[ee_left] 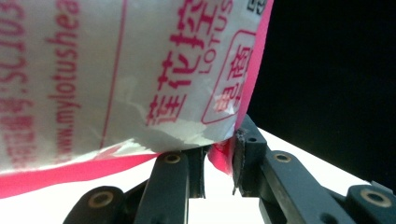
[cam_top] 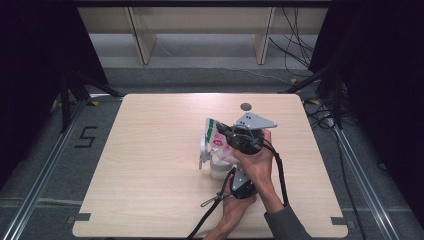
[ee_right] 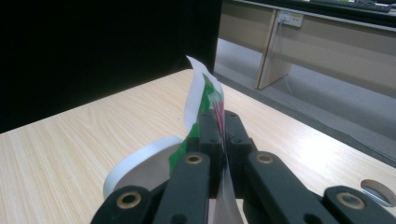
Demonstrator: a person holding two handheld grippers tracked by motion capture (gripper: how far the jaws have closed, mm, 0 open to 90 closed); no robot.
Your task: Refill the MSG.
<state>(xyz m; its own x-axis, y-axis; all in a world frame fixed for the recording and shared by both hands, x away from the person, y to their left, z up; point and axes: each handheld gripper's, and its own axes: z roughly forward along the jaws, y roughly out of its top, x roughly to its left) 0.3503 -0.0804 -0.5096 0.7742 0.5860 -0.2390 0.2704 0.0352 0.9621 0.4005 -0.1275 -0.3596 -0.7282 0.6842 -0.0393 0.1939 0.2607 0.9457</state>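
A white plastic bag [cam_top: 218, 141] with pink and green print hangs tilted over a white cup [cam_top: 216, 171] in the middle of the table. My right gripper [cam_top: 226, 134] is shut on the bag's upper edge; in the right gripper view the film [ee_right: 205, 93] rises out from between the closed jaws [ee_right: 223, 126], with the cup's white rim [ee_right: 135, 163] below. My left gripper [cam_top: 243, 186] reaches in from the near side. In the left gripper view, the bag [ee_left: 140, 70] looms close and its pink lower corner sits pinched between the jaws [ee_left: 219, 163].
A small grey round disc [cam_top: 245, 106] lies on the table [cam_top: 150, 190] toward the far edge, also seen low in the right gripper view as a grey disc [ee_right: 376, 191]. Wooden furniture legs and loose cables stand on the floor beyond the table.
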